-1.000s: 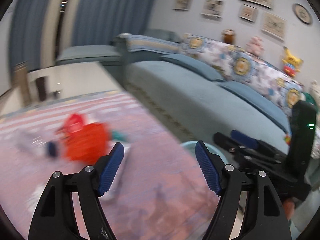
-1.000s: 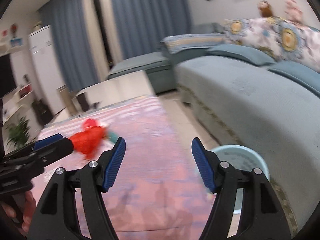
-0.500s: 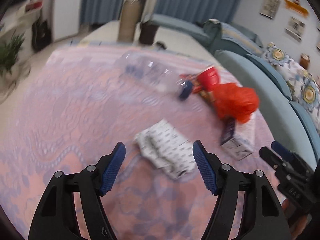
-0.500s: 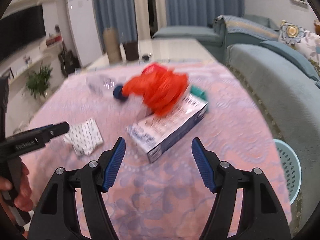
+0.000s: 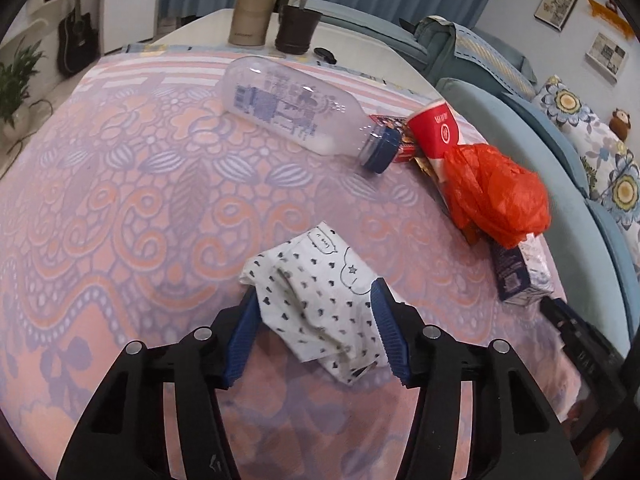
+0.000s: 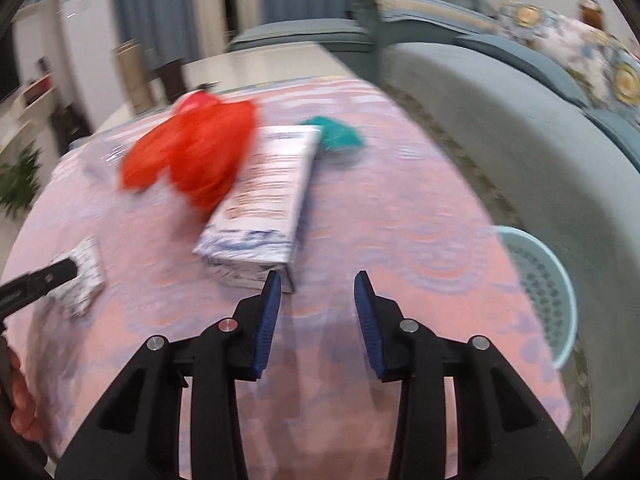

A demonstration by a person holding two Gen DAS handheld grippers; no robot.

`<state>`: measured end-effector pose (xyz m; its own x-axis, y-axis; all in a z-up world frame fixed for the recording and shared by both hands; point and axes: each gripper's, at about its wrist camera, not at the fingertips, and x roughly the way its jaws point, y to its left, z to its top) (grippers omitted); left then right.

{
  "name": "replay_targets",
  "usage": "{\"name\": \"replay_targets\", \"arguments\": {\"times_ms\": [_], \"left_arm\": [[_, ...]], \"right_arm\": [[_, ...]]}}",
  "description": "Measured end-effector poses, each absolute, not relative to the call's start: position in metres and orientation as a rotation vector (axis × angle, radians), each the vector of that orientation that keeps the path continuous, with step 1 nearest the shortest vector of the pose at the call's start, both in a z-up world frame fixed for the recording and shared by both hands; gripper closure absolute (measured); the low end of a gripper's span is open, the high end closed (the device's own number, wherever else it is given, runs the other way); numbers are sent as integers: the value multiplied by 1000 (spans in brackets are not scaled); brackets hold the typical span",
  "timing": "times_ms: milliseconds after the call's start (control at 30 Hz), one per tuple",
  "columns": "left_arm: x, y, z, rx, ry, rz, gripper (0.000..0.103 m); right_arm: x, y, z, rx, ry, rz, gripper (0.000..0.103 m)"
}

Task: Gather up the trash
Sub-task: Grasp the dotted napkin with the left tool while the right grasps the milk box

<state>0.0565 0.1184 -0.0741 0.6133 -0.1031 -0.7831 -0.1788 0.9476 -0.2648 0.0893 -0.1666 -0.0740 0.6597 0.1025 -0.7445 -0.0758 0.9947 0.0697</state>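
Note:
Trash lies on a pink patterned tablecloth [image 5: 120,200]. My left gripper [image 5: 316,300] is open, its blue pads on either side of a crumpled white heart-print wrapper [image 5: 320,292], which also shows in the right wrist view [image 6: 82,280]. Beyond lie a clear plastic bottle with a blue cap [image 5: 296,110], a red paper cup [image 5: 436,130], a crumpled red bag [image 5: 496,196] and a white and blue carton [image 5: 520,276]. My right gripper [image 6: 318,292] is open and empty, just in front of the carton [image 6: 264,204]. A teal scrap [image 6: 336,136] lies behind it.
A light blue mesh basket [image 6: 540,288] stands off the table's right edge, beside the grey-blue sofa [image 6: 500,120]. A tan flask [image 5: 252,4] and a dark cup [image 5: 298,28] stand at the table's far end.
Both grippers swung from the sofa down to the table. The left has moved forward so its pads flank the wrapper. The right has closed in on the carton, its jaws narrower.

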Motion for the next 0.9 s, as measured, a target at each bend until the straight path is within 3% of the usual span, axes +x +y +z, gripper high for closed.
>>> {"name": "replay_targets", "arguments": {"times_ms": [100,233,433,567,900], "left_arm": [[59,111,-76,-286,903,55,58],[59,106,-78,-243,894,71,66],[56,110,-79,-254,871,77,71],[53,111,-79,-281,858,44,83],[50,109,-79,-290,853,11,83]], "right_arm": [[85,-181,-62,104,810,131,65],[81,-176,-44,124,746,165,38],[113,-143,-54,78,849,172,37],[129,-130,-62,89,905,201,35],[162,-101,-70,0,991,139,33]]}}
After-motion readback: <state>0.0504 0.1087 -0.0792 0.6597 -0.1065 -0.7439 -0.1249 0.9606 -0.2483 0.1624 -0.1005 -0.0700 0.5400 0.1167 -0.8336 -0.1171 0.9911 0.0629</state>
